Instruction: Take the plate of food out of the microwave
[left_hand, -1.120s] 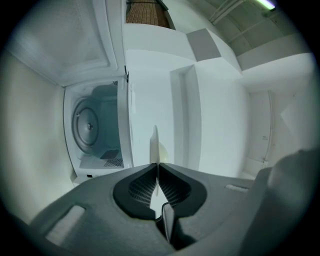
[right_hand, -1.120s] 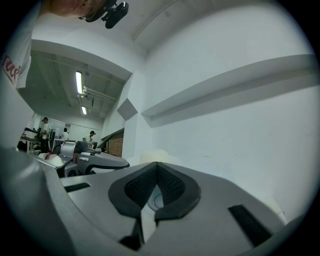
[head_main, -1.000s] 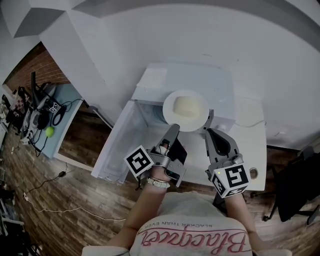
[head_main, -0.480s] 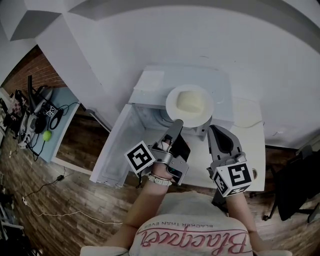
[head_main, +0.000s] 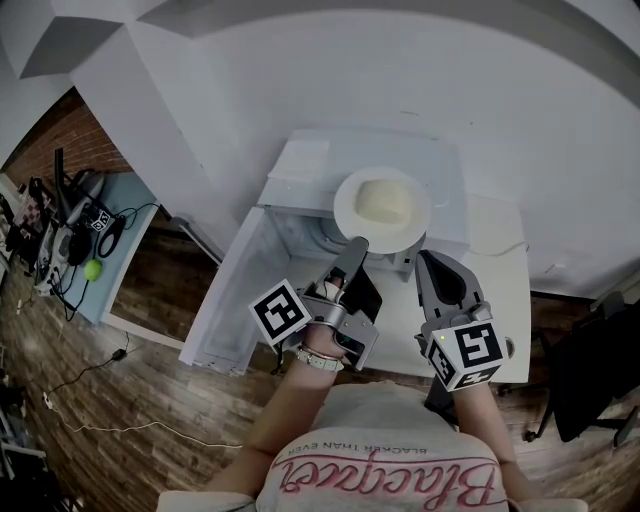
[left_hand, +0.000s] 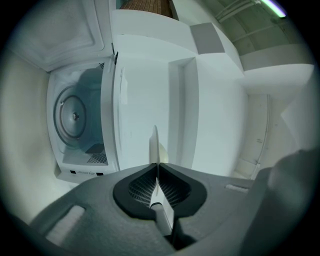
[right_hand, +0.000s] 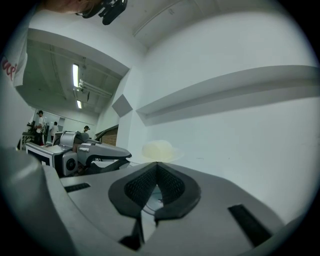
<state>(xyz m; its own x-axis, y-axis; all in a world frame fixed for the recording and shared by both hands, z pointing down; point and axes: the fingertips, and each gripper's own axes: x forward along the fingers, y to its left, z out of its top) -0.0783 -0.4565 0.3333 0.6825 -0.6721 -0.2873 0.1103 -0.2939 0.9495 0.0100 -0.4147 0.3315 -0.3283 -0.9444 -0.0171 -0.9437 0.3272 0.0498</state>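
Observation:
A white plate (head_main: 383, 210) with a pale mound of food (head_main: 384, 202) hangs in the air over the open microwave (head_main: 300, 160). My left gripper (head_main: 357, 245) is shut on the plate's near-left rim. My right gripper (head_main: 420, 256) is shut on its near-right rim. The left gripper view has the plate (left_hand: 154, 142) edge-on, pinched by the left gripper (left_hand: 156, 162), with the microwave's bare turntable (left_hand: 75, 115) at left. The right gripper view has the food (right_hand: 158, 148) just beyond the right gripper (right_hand: 156, 164), whose jaws press the rim.
The microwave door (head_main: 225, 300) hangs open toward the lower left. The microwave stands on a white table (head_main: 505, 300) against a white wall. A blue side table (head_main: 125, 235) with cables and a green ball (head_main: 97, 269) stands far left on the wood floor.
Both grippers have carried the plate a little up and to the right, away from the microwave's opening. Over the last half second it has hardly moved.

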